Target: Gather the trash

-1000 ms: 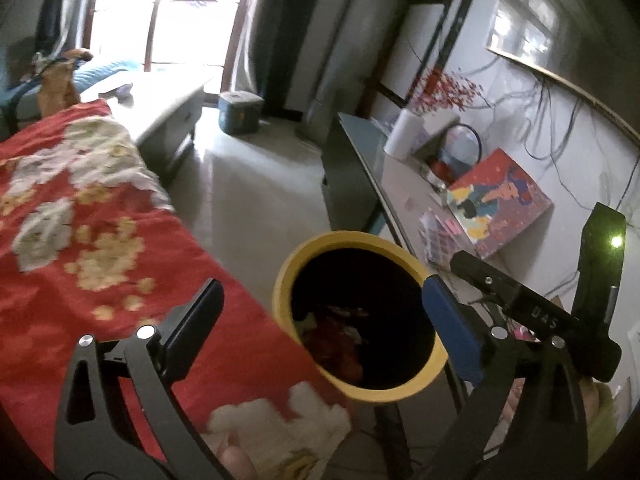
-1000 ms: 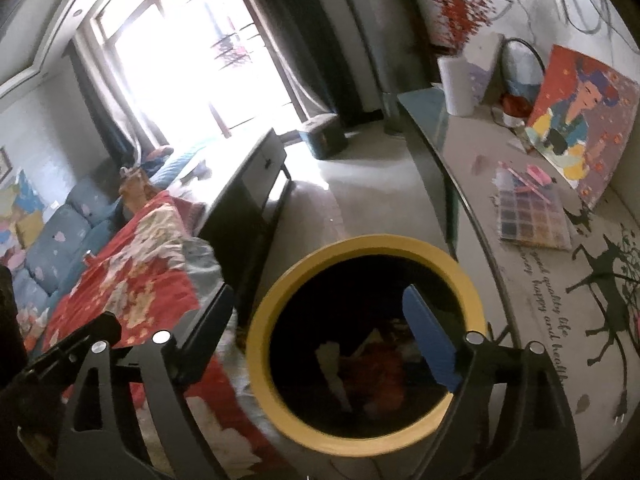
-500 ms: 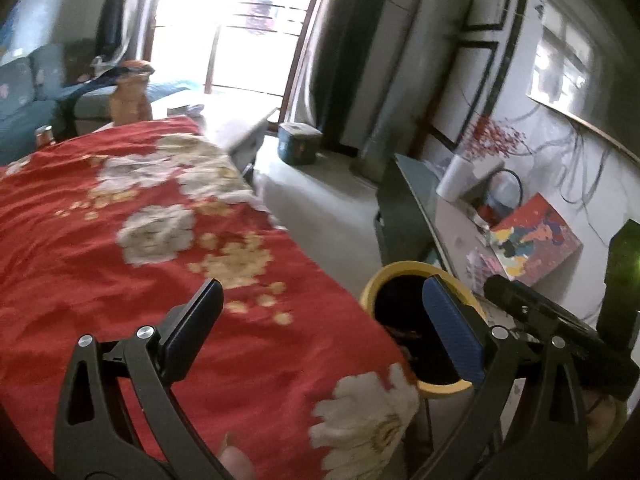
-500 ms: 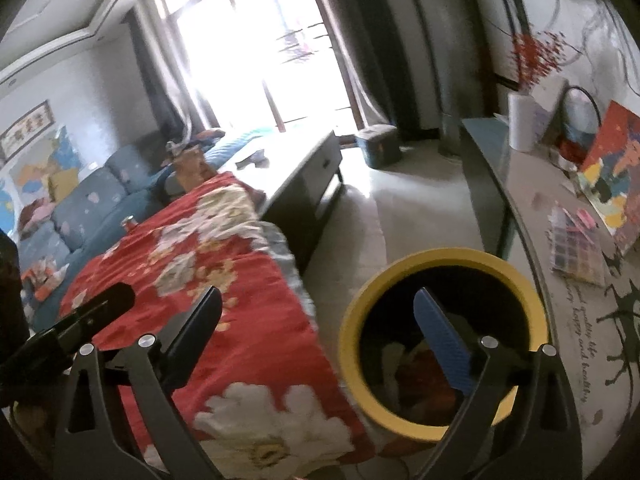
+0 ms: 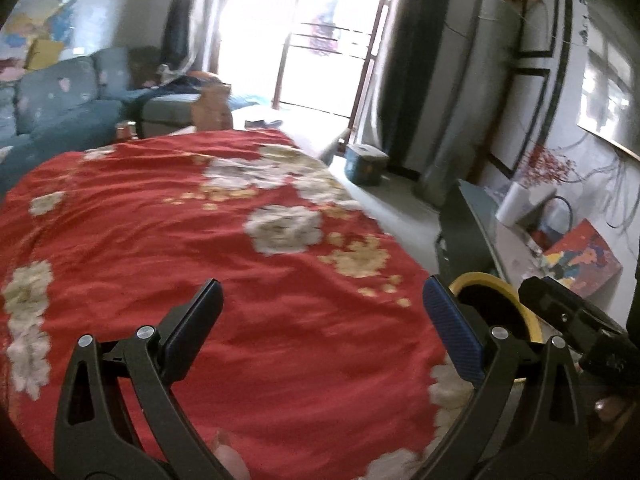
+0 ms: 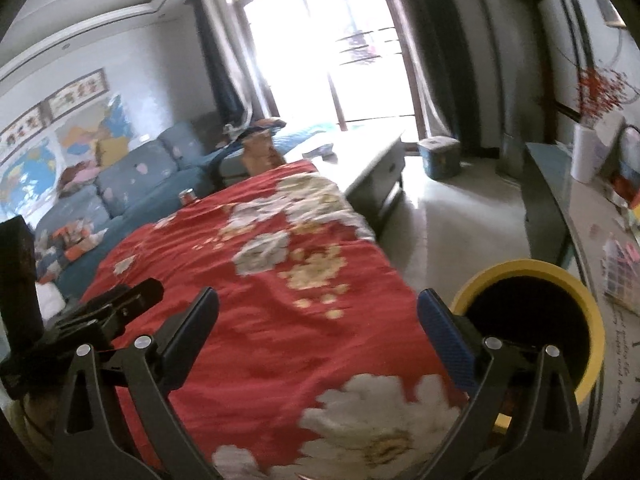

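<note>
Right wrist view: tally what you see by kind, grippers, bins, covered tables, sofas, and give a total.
Grippers: 2, the right gripper, jaws opening and empty, and the left gripper beside it.
Bins: 1, the yellow bin.
Covered tables: 1, under the red cloth.
Sofas: 1, the blue sofa.
Total: 5

Daylight from the glass door [image 5: 320,36] blows out to pure white in both views, leaving walls dim and hazy, heavy fisheye bending plus black vignette at all 4 corners, motion blur smearing the red floral cloth [image 6: 280,280] and the yellow bin's [image 6: 592,312] interior reads solid black.
</note>
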Demonstrator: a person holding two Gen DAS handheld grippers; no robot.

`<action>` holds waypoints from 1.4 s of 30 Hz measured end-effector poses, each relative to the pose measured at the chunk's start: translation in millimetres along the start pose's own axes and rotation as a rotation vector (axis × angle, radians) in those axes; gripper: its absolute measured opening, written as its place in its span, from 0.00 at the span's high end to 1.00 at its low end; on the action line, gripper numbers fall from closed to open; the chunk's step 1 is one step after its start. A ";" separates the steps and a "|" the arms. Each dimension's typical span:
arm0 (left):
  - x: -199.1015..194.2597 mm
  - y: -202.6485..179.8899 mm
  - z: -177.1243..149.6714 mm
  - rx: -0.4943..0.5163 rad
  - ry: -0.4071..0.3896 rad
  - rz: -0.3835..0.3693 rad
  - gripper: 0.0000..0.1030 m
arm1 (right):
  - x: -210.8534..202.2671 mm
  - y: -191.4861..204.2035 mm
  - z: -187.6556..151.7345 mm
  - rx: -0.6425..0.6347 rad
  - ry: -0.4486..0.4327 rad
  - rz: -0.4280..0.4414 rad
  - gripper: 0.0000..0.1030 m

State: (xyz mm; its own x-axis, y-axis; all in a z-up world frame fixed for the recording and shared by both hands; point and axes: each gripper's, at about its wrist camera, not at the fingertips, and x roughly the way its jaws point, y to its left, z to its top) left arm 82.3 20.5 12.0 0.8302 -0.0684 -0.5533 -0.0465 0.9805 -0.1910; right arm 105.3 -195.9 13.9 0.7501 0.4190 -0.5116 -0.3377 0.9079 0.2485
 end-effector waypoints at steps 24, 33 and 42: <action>-51.9 56.5 -36.5 -0.065 -0.104 0.206 0.11 | -0.9 77.7 -44.6 -0.184 -0.180 0.024 0.06; -52.2 52.3 -40.3 -0.047 -0.130 0.187 0.11 | -3.8 75.2 -49.4 -0.170 -0.208 -0.016 0.06; -42.8 44.3 -44.7 -0.027 -0.098 0.126 0.11 | -9.6 62.1 -55.8 -0.141 -0.177 -0.107 0.06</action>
State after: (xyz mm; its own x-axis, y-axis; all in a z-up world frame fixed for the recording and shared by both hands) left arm 19.9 58.7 -9.1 0.8671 0.0748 -0.4926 -0.1676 0.9748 -0.1470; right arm 45.4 -142.8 -11.6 0.8695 0.3225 -0.3741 -0.3174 0.9452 0.0771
